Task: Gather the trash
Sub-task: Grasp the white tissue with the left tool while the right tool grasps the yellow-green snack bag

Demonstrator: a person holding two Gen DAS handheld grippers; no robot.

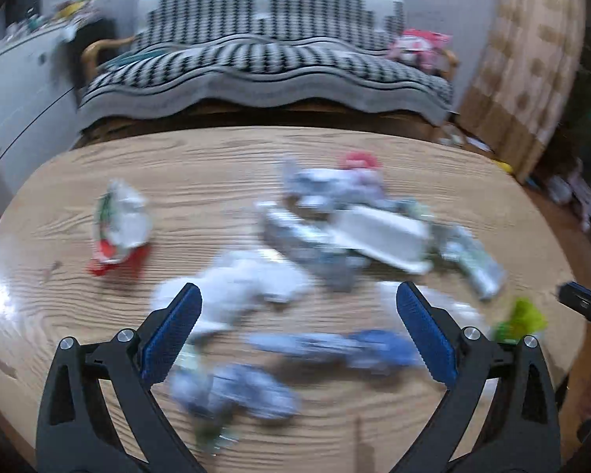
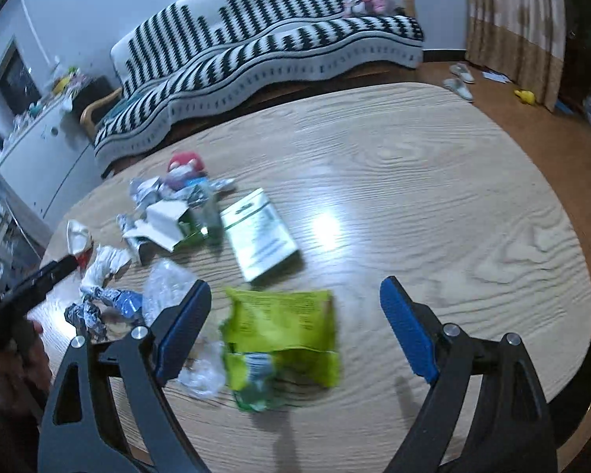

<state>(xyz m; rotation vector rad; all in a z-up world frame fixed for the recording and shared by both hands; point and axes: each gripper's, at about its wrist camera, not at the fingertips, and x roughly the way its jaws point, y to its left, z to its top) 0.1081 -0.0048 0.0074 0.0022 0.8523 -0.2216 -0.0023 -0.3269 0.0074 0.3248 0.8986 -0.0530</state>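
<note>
Trash lies scattered on a wooden table (image 1: pixel 224 157). In the blurred left wrist view my left gripper (image 1: pixel 298 295) is open above a blue wrapper (image 1: pixel 335 349), with a crumpled white paper (image 1: pixel 240 287) beyond its left finger and another blue wrapper (image 1: pixel 236 390) below. A red and white wrapper (image 1: pixel 118 228) lies far left. In the right wrist view my right gripper (image 2: pixel 295 287) is open and empty over a green snack bag (image 2: pixel 283 335). A white and green packet (image 2: pixel 260 236) lies beyond it. Foil and box scraps (image 2: pixel 165 216) lie to the left.
The left gripper's finger (image 2: pixel 39 280) shows at the left edge of the right wrist view, held by a hand. A striped sofa (image 2: pixel 256 39) stands behind the table (image 2: pixel 433 197). A white cabinet (image 1: pixel 19 90) stands at the left, curtains (image 2: pixel 512 12) at the right.
</note>
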